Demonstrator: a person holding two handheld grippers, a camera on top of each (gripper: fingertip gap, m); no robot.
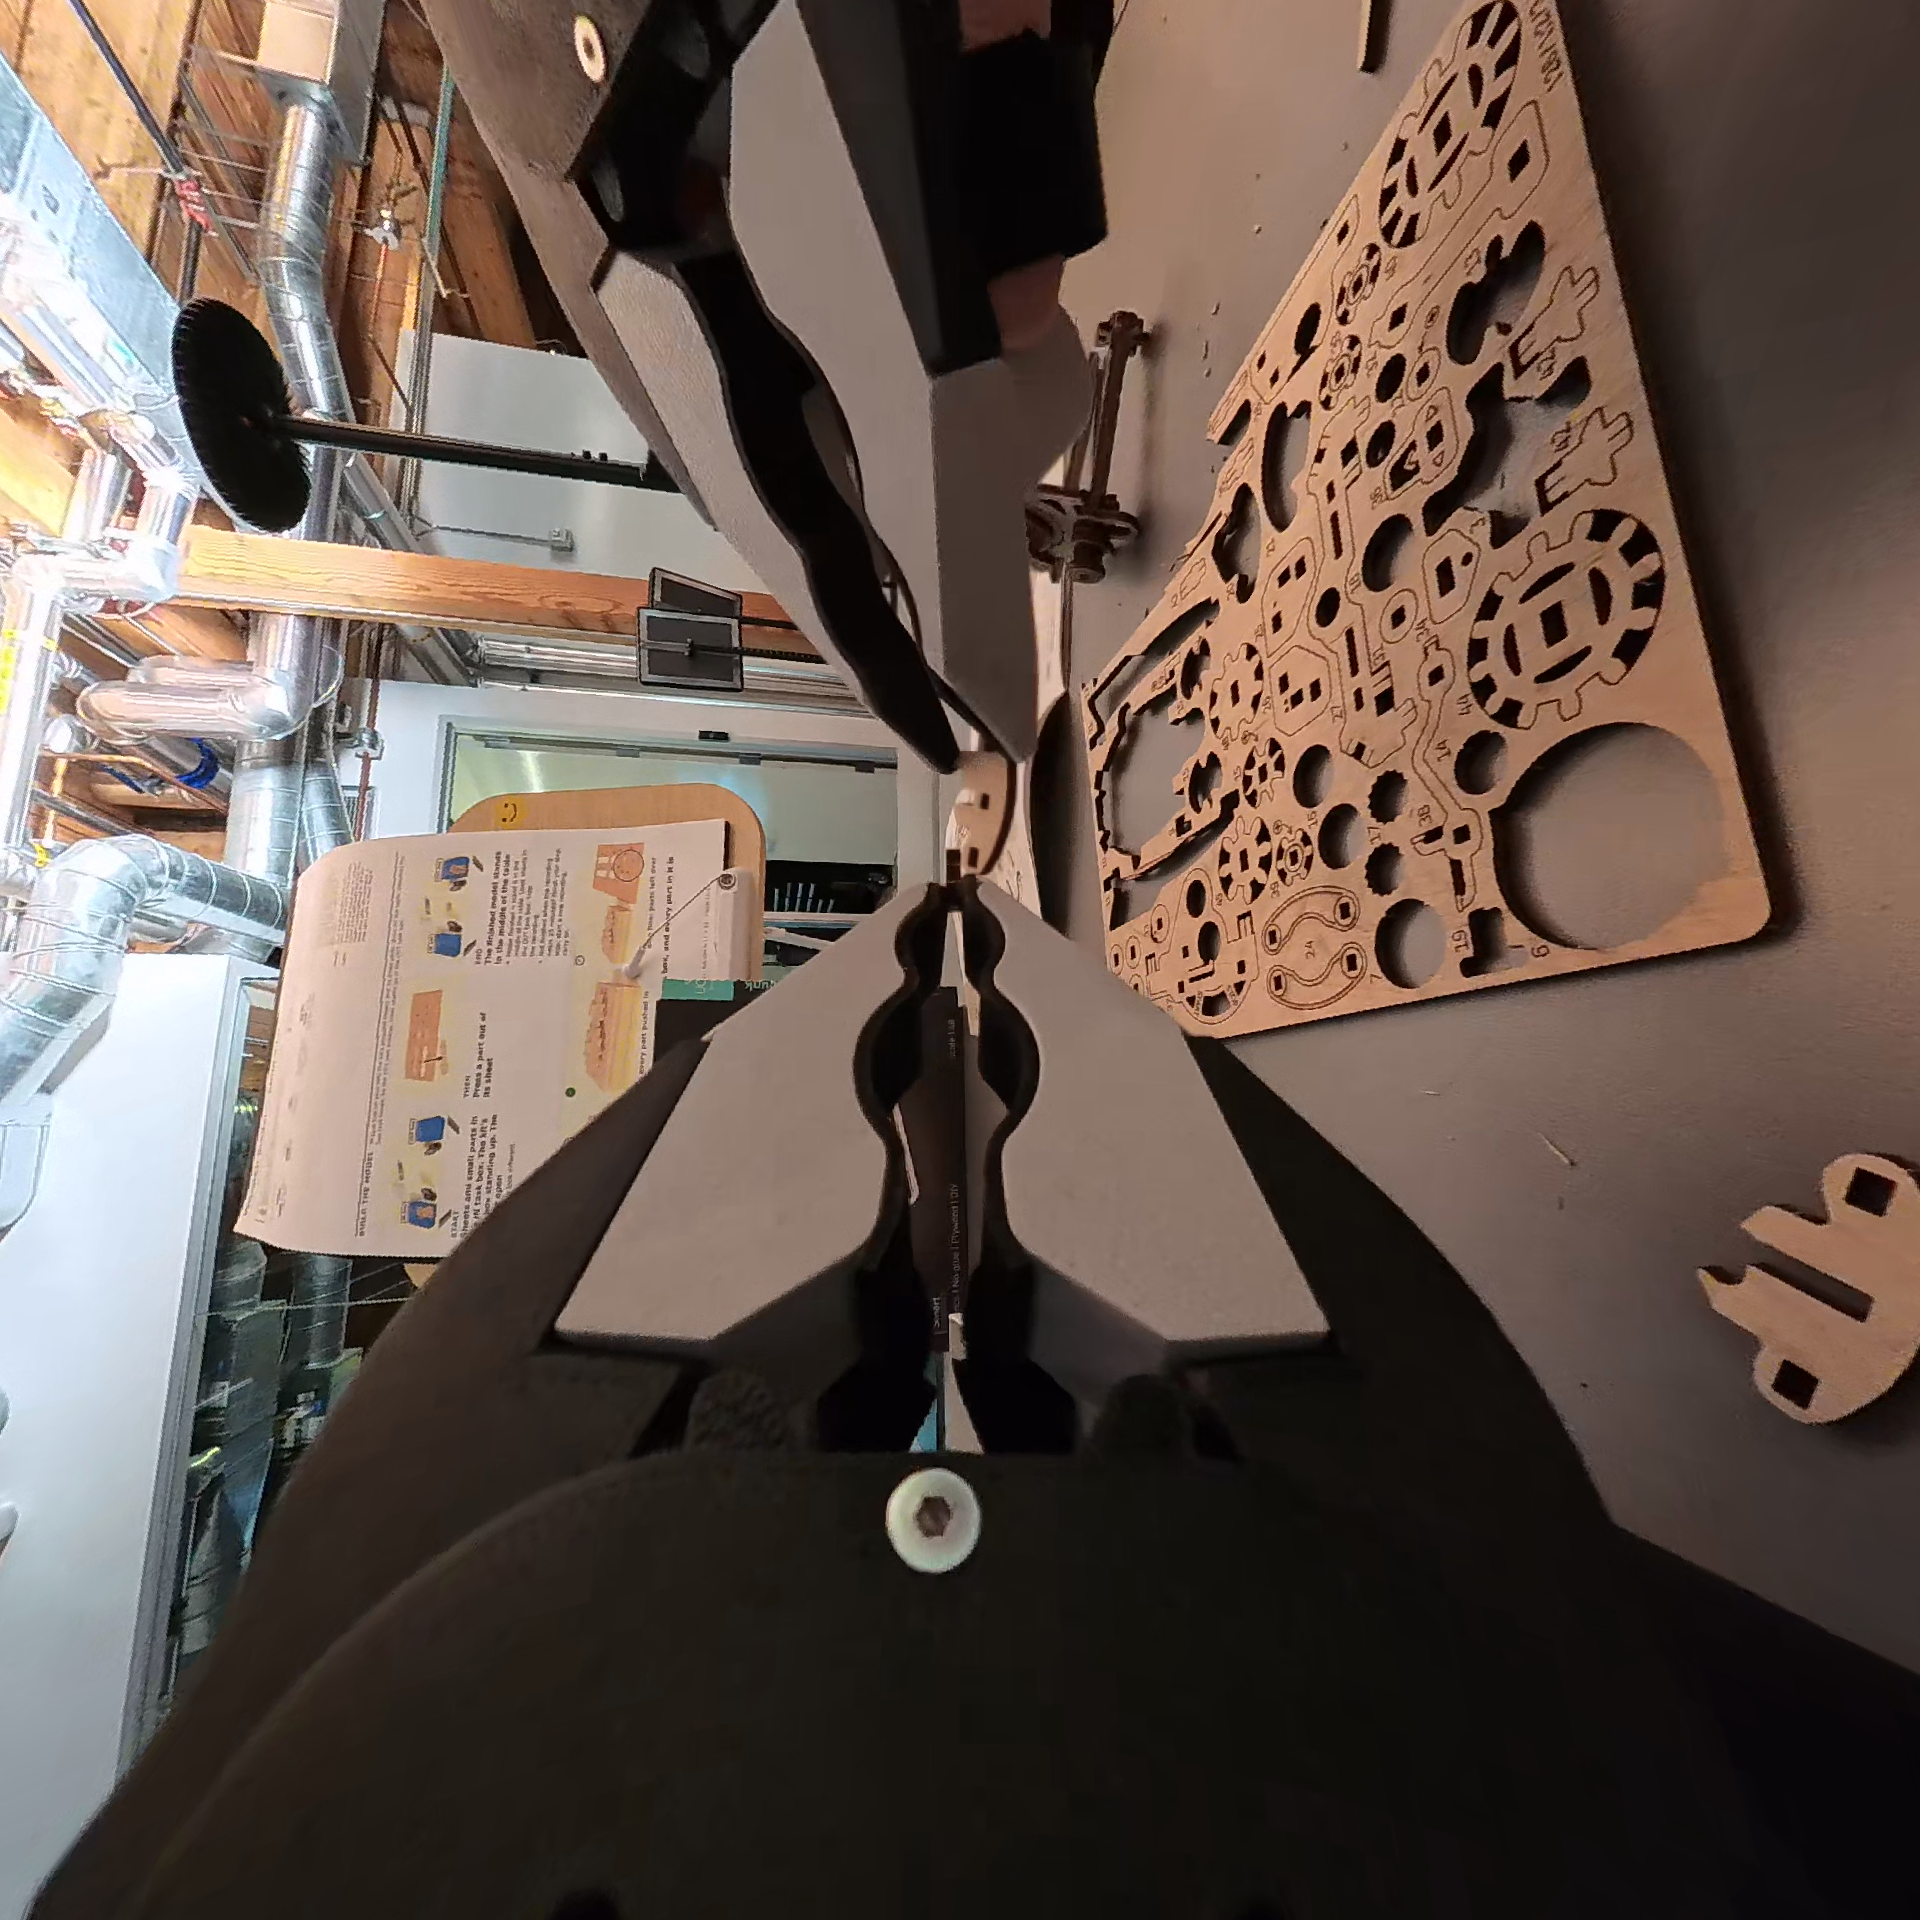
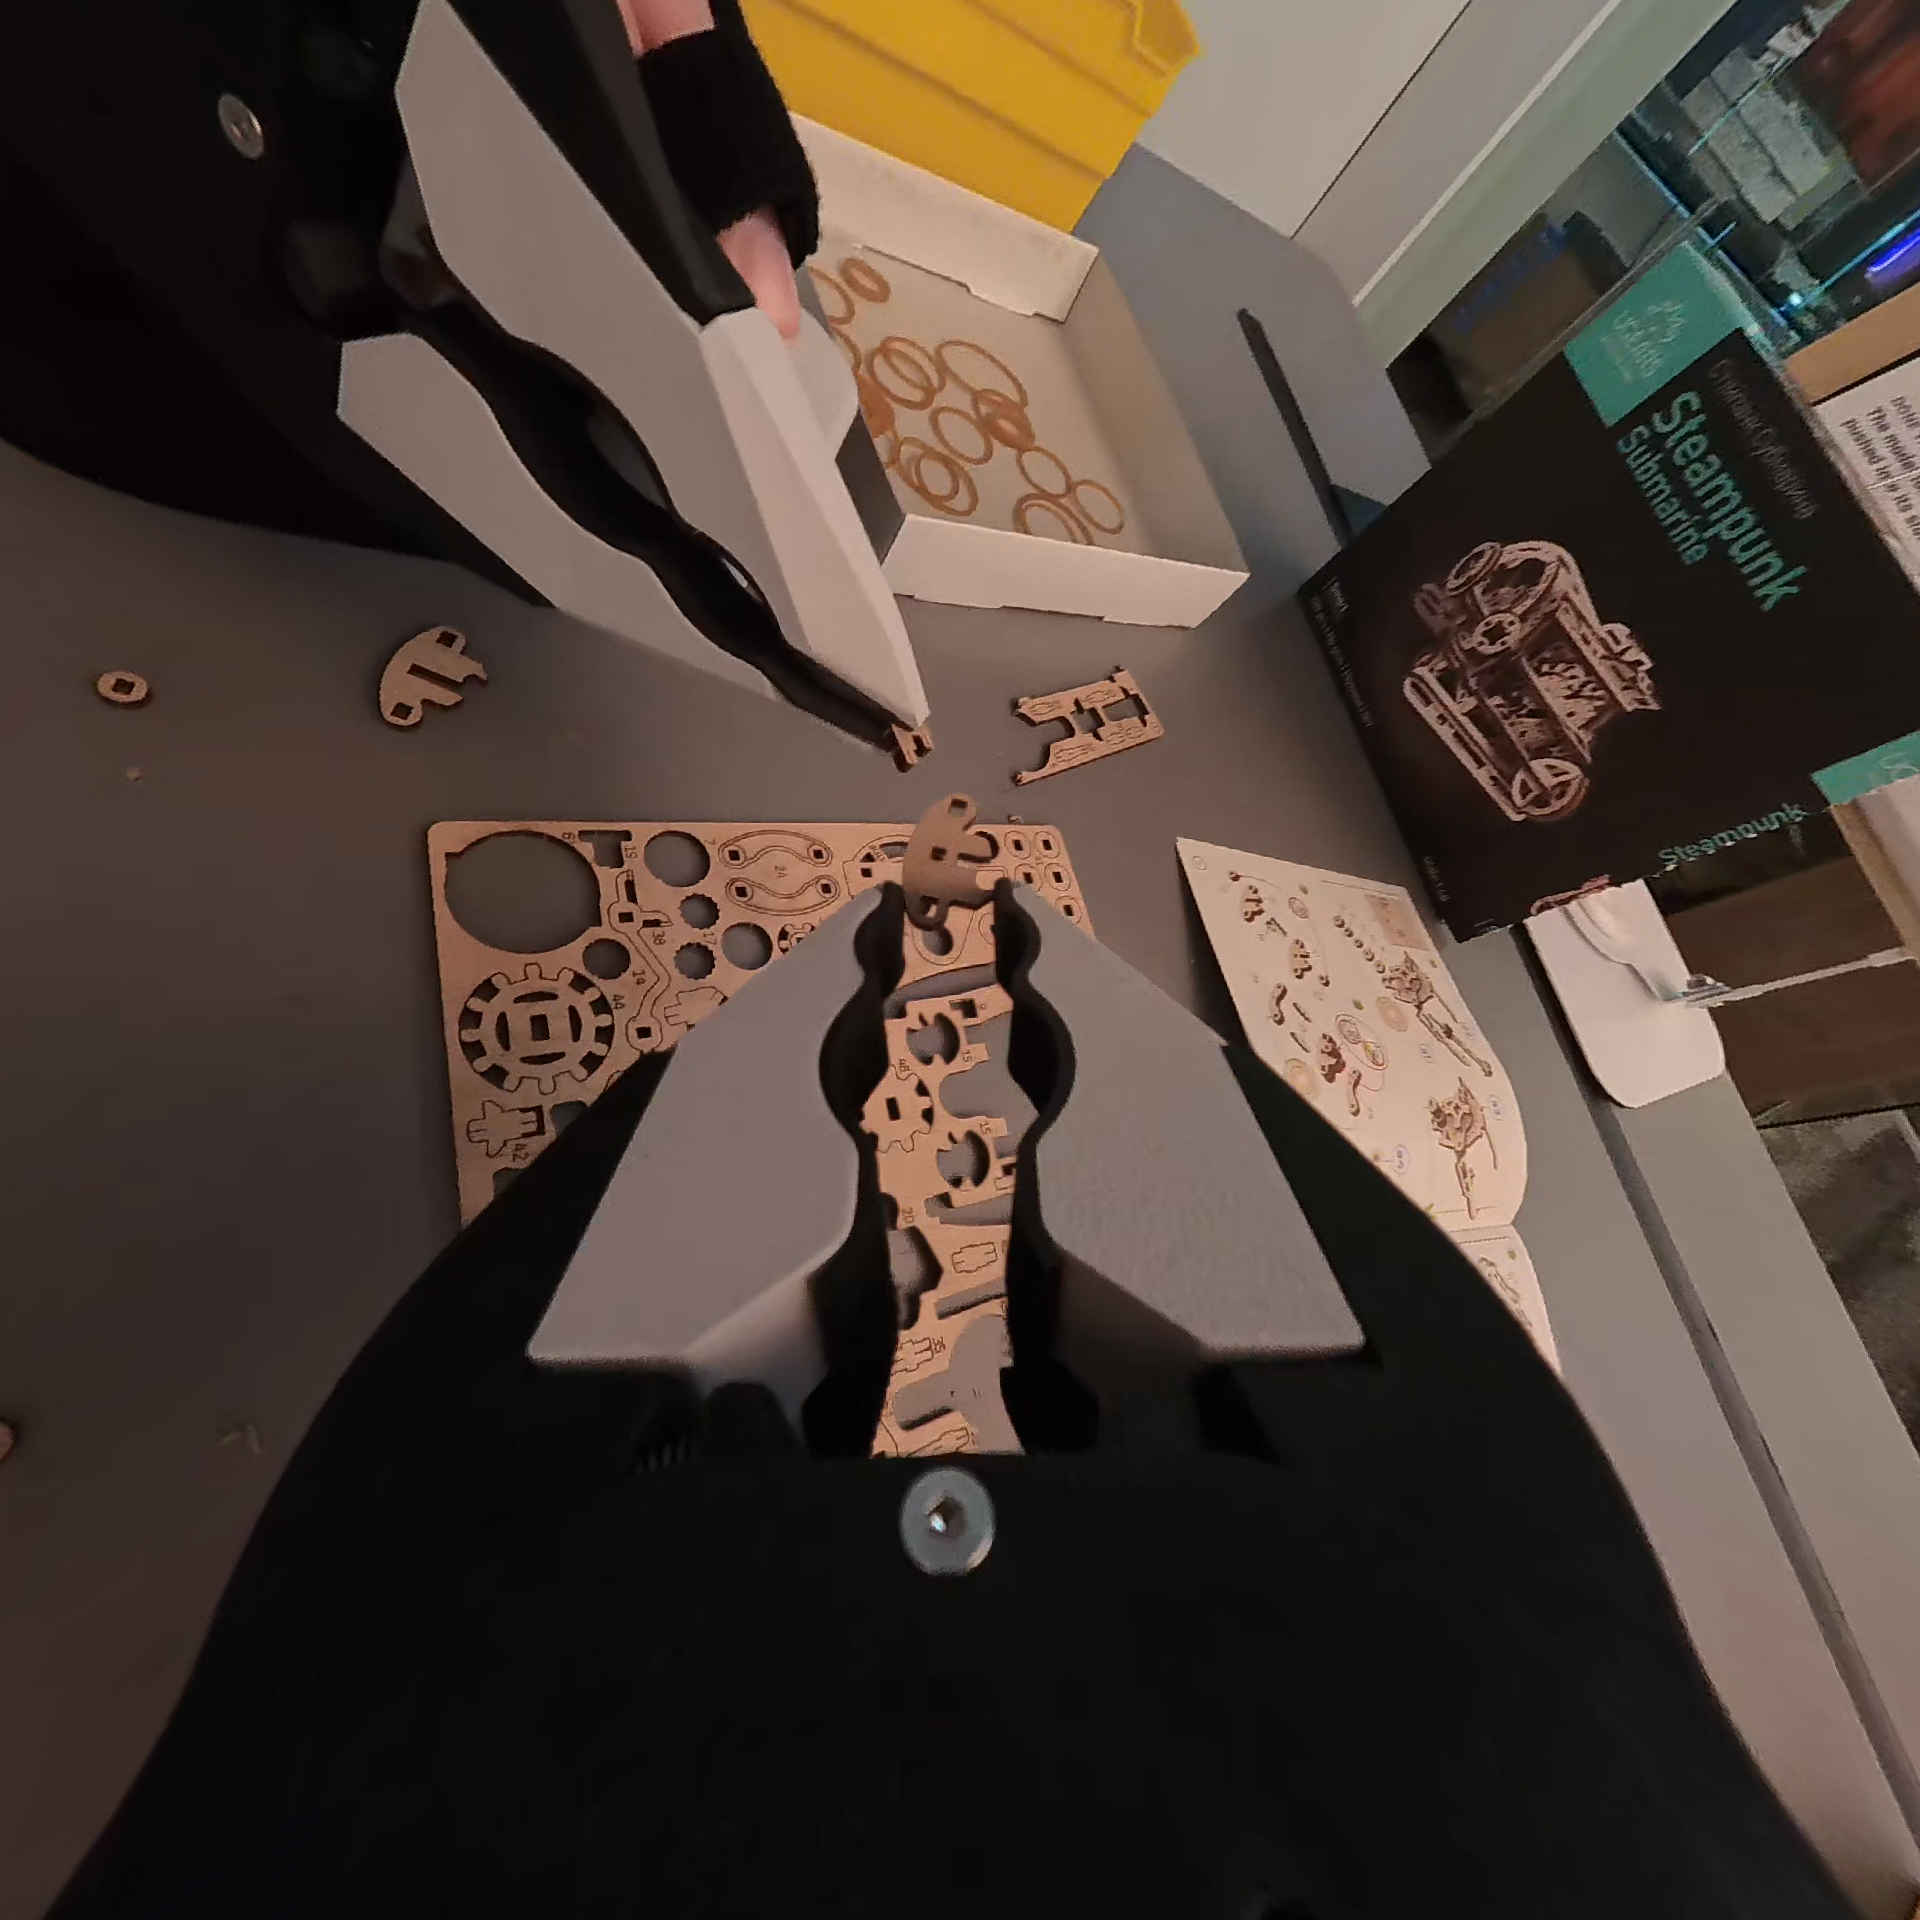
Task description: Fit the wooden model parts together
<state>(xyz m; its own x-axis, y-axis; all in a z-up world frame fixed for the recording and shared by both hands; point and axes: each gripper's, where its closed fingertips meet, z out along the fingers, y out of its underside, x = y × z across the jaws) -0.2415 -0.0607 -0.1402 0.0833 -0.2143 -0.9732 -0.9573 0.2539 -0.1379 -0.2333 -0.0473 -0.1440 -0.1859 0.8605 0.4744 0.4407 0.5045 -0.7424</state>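
Note:
My left gripper (image 1: pixel 951 891) is shut on a small wooden part (image 1: pixel 951 868), seen edge-on at its tips. In the right wrist view the left gripper (image 2: pixel 912 732) comes in from the upper left with that small part (image 2: pixel 909 748) at its tips. My right gripper (image 2: pixel 940 894) is shut on a half-round slotted wooden part (image 2: pixel 945 854), held above the punched wooden sheet (image 2: pixel 582 987). In the left wrist view the right gripper (image 1: pixel 982 756) comes down from the top with its half-round part (image 1: pixel 987 805). The two held parts are close but apart.
On the grey table (image 2: pixel 208 831) lie a loose slotted part (image 2: pixel 426 675), a small washer (image 2: pixel 123 686), a partly built frame (image 2: pixel 1086 722), an instruction sheet (image 2: pixel 1361 1029), a white box of rings (image 2: pixel 997 436) and a black kit box (image 2: pixel 1590 644). A yellow bin (image 2: pixel 977 73) stands behind. My left and right fingertips are right by each other. From either gripper's tips it is about 15 cm to the small washer (image 2: pixel 123 686).

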